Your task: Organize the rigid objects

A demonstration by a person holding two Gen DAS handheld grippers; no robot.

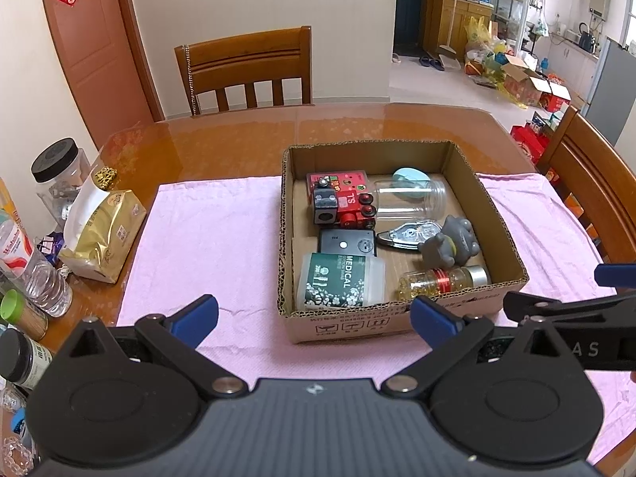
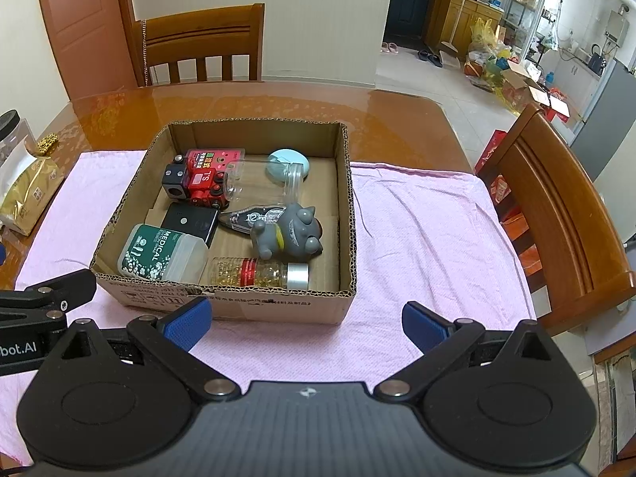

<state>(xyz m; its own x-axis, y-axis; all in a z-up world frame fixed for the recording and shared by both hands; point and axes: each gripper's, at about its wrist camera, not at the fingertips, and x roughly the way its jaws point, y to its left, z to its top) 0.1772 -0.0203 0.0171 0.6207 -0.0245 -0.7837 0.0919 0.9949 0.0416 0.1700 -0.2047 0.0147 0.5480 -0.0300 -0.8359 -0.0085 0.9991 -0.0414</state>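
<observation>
A cardboard box (image 1: 504, 247) (image 2: 349, 214) stands on a pink towel (image 1: 206, 230) (image 2: 429, 234). Inside lie a green medical tub (image 1: 342, 280) (image 2: 161, 253), a gold-capsule bottle (image 1: 441, 280) (image 2: 258, 272), a grey cat figure (image 1: 451, 243) (image 2: 288, 234), a correction tape (image 1: 405, 232) (image 2: 246, 218), a black device (image 1: 348, 242) (image 2: 190, 220), a red toy (image 1: 346, 206) (image 2: 194, 183), a clear jar (image 1: 409, 198) (image 2: 262, 183) and a pale blue disc (image 1: 411, 177) (image 2: 288, 161). My left gripper (image 1: 314, 320) is open and empty before the box's near wall. My right gripper (image 2: 306, 324) is open and empty, just right of it.
At the table's left edge stand a gold bag (image 1: 105, 230) (image 2: 28, 194), a black-lidded jar (image 1: 59, 171), a water bottle (image 1: 28, 266) and several small containers. Wooden chairs stand at the far side (image 1: 246, 71) (image 2: 198, 41) and right side (image 1: 592, 183) (image 2: 556, 214).
</observation>
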